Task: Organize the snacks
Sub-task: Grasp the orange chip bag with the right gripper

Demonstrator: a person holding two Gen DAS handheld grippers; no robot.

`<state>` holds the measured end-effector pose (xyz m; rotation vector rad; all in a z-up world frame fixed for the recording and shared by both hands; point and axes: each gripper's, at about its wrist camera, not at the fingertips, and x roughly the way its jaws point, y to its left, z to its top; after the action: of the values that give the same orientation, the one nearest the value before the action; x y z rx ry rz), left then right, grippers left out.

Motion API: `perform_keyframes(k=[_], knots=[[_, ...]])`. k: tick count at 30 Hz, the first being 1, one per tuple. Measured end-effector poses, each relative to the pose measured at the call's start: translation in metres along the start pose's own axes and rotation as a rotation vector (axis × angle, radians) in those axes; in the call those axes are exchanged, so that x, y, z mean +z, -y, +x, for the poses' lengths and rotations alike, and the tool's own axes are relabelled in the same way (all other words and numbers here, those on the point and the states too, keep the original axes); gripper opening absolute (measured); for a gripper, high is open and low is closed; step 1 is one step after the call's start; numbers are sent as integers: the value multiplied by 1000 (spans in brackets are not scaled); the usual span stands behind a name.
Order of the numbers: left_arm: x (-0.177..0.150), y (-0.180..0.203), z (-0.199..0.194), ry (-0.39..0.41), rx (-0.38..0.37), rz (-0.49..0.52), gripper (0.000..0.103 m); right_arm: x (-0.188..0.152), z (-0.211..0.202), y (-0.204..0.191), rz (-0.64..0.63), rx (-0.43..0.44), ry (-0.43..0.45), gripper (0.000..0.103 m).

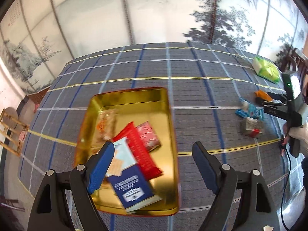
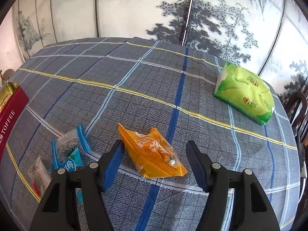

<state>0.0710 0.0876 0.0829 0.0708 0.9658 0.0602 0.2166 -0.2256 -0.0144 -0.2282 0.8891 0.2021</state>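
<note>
Checked blue-grey tablecloth [image 2: 134,73] runs under everything. Right gripper [image 2: 154,163] hangs spread and empty over the crinkly orange plastic snack packet [image 2: 154,152], which lies flat between its fingers. A shallow pinch might only skid that slick wrapper. Left gripper [image 1: 154,163] gapes empty above the gold rectangular tin tray [image 1: 169,104], already holding packets.

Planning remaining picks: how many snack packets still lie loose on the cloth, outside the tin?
3: orange packet between the right gripper fingers, blue packet beside it, clear packet nearest the tin. Green pack looks like tissues.
</note>
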Motion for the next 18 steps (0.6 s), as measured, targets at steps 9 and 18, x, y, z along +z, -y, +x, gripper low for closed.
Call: perform_keyframes(k=[9,18], knots=[[8,60,19,3,-50,118,80,-6,1,6,73,-10,9,50],[4,120,31,45,-178,222,80,-47,-32,19,187,-93,-20,48]])
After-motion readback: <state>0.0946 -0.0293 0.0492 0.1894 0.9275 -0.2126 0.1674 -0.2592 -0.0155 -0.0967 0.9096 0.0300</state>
